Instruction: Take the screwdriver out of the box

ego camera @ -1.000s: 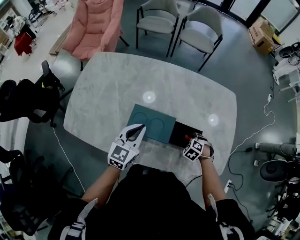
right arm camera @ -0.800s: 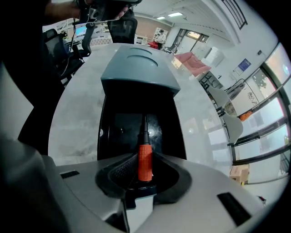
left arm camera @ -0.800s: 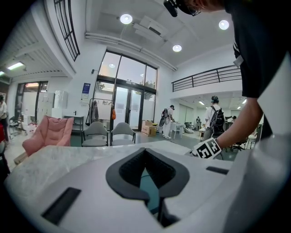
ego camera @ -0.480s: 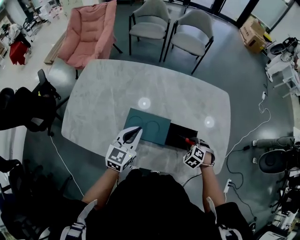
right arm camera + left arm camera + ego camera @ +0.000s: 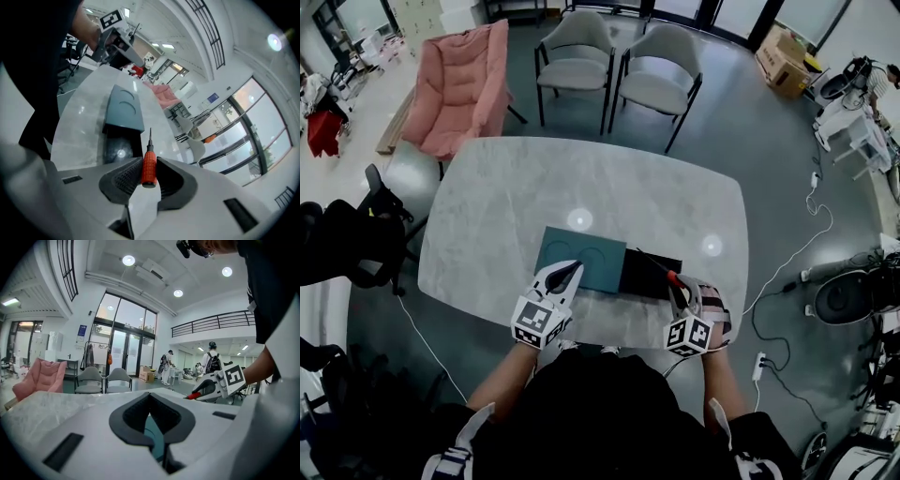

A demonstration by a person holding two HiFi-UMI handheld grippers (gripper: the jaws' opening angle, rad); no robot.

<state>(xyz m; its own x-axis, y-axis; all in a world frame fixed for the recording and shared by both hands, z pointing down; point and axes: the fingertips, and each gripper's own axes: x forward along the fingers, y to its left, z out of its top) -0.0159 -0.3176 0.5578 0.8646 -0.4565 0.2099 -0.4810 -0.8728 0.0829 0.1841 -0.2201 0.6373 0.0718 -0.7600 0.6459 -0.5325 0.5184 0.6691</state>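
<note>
Ben: Where is the screwdriver (image 5: 149, 168) now?

Mia: The right gripper (image 5: 679, 287) has it. Both jaws squeeze the red handle from the sides. The thin metal end points away, over the black box (image 5: 645, 277). I think it is already up out of the box.

Ben: So how does that hand do this bit well?

Mia: Hold tight, so the handle can't slip or spin. Lift straight up until the thin end is well above the box wall. Then carry it over to a bare bit of the table (image 5: 581, 178). No swinging, or the point could knock the box.

Ben: And the left gripper (image 5: 569, 272)?

Mia: Its jaws are closed together with nothing between them. The tips are at the blue-green lid (image 5: 581, 253), which lies right next to the box. Maybe it presses the lid down so nothing slides, but I can't tell if it really touches.

Ben: What can't you see?

Mia: The inside of the box is very dark. There is one shiny spot in there, and I can't say what it is. The end of the screwdriver is too small to tell its shape. And the person's body covers the near edge of the table.
</note>
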